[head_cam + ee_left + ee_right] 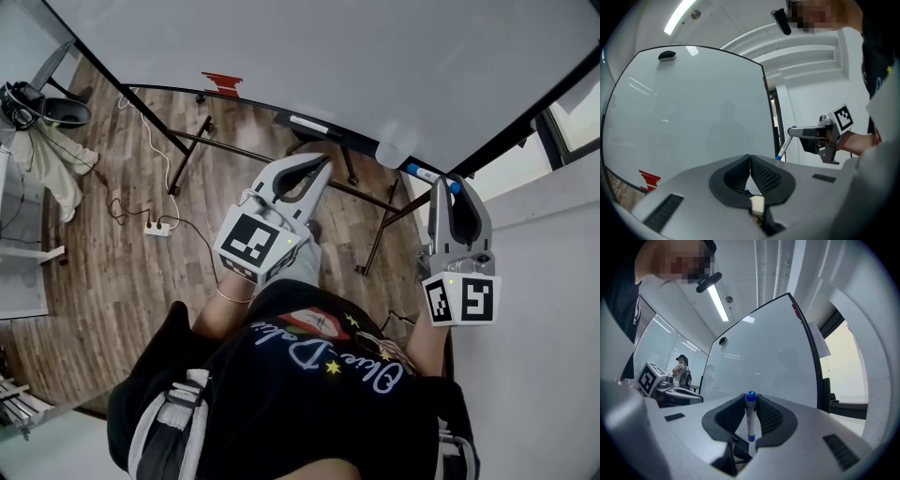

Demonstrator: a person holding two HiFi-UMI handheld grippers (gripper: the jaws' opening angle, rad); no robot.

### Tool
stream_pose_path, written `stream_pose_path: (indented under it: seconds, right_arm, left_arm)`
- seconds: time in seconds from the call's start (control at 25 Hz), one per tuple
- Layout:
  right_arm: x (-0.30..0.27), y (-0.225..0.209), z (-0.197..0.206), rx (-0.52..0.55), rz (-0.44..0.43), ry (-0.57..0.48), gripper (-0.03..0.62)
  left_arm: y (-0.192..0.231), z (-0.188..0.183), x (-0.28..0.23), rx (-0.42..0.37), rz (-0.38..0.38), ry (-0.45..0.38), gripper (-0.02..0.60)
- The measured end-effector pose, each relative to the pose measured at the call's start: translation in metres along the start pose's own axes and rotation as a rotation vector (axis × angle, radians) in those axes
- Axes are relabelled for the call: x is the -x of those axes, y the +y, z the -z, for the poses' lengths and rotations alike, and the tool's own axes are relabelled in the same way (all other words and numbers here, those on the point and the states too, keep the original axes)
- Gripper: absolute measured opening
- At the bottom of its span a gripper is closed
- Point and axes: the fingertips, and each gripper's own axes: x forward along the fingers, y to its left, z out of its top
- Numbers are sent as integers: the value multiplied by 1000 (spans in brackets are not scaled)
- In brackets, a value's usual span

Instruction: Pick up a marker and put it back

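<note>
A white marker with a blue cap (750, 423) stands upright between the jaws of my right gripper (750, 400), which is shut on it. In the head view the marker (427, 174) lies crosswise at the tips of that gripper (454, 183), just below the whiteboard's (328, 56) lower right edge. My left gripper (324, 162) points at the board's bottom edge. Its jaws (750, 158) are shut with nothing between them. From the left gripper view, the right gripper (791, 131) holds the marker (783, 149) slanting down beside the board's frame.
The whiteboard (689, 117) carries a red mark (222, 82) and a black magnet (667, 55). Its stand legs (192, 141) rest on wooden floor with a power strip (157, 228). A chair (52, 111) stands at far left. A person (683, 372) stands in the background.
</note>
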Motion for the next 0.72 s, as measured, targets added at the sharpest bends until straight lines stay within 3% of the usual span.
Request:
stream_pose_path:
  seconds: [0.72]
  right_arm:
    - [-31, -16, 13, -24, -5, 18, 74]
  left_arm:
    - [22, 5, -18, 14, -24, 14, 3]
